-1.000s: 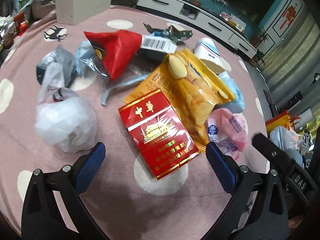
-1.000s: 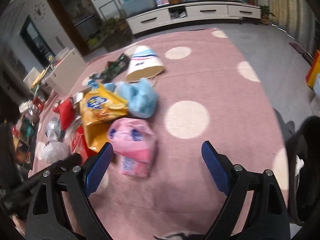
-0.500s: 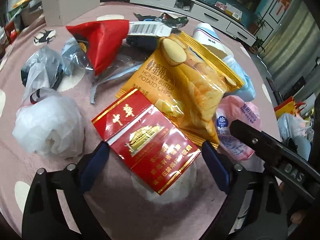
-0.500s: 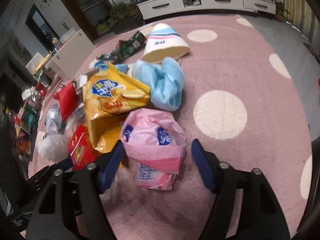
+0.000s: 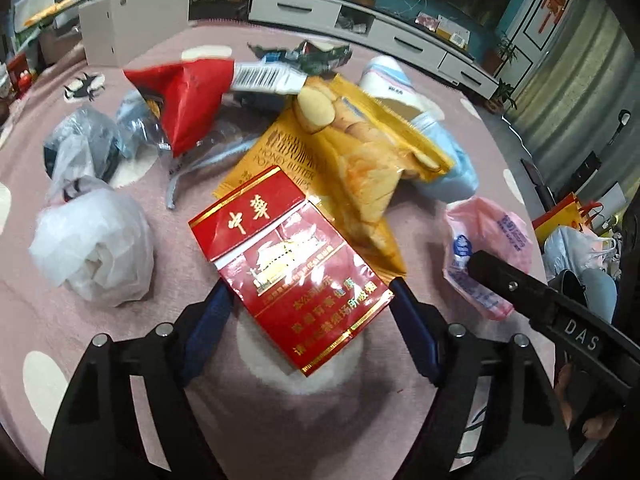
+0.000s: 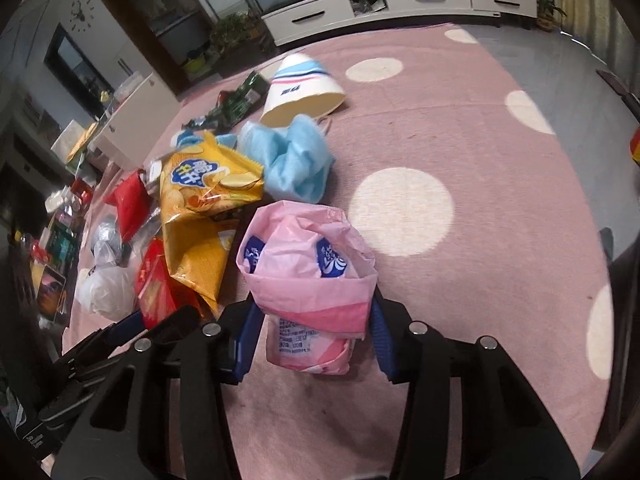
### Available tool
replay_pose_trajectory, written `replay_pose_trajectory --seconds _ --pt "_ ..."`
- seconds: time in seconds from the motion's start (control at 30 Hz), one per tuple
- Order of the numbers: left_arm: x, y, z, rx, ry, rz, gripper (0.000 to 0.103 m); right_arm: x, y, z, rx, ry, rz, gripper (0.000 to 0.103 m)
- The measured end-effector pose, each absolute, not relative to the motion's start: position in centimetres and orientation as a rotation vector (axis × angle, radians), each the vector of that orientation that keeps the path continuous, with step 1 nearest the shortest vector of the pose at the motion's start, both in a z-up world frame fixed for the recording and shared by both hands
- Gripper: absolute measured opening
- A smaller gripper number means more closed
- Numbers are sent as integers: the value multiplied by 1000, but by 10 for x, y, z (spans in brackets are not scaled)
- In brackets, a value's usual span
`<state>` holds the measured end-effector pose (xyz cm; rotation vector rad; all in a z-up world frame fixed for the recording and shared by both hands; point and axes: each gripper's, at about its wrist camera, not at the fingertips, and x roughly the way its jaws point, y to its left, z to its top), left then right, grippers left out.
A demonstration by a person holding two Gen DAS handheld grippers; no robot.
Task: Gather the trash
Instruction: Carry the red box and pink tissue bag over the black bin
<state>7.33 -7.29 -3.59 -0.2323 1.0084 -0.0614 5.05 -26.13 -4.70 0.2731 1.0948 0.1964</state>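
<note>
This is a living room in a home. A big pink rug (image 6: pixel 460 128) with white dots covers the floor. A long white TV cabinet (image 6: pixel 400 0) with drawers stands by a blue-green wall. A round clock (image 6: pixel 82 8) hangs on the wall. Green potted plants (image 6: pixel 230 34) sit near the cabinet, and a small white cupboard (image 5: pixel 136 24) is beside the rug.

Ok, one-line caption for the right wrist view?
Right gripper straddles a pink tissue pack on the pink dotted rug, fingers either side, trash pile behind.

Both grippers, left gripper (image 5: pixel 310 320) and right gripper (image 6: pixel 312 340), have black frames, silver screws and blue finger pads; one frame reads "DAS".
</note>
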Motion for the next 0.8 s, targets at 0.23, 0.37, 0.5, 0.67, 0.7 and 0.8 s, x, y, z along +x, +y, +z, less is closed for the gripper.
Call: replay_pose_trajectory --seconds 0.23,0.37,0.5,0.67,0.7,0.8 --pt "58 -85 -12 -215 957 -94 79 35 -283 -24 263 1019 142 48" --pt "51 -98 -3 -197 945 -112 79 25 -298 -19 275 993 100 48" --pt "48 -111 2 -187 942 -135 80 19 -314 -15 294 975 56 49" --pt "43 -126 6 -167 937 -152 80 14 -326 -5 296 940 29 49" --pt "41 -129 8 -165 935 -158 80 13 -328 -4 298 936 29 49" --pt "38 -138 12 -159 927 -170 80 10 -334 1 303 922 26 49"
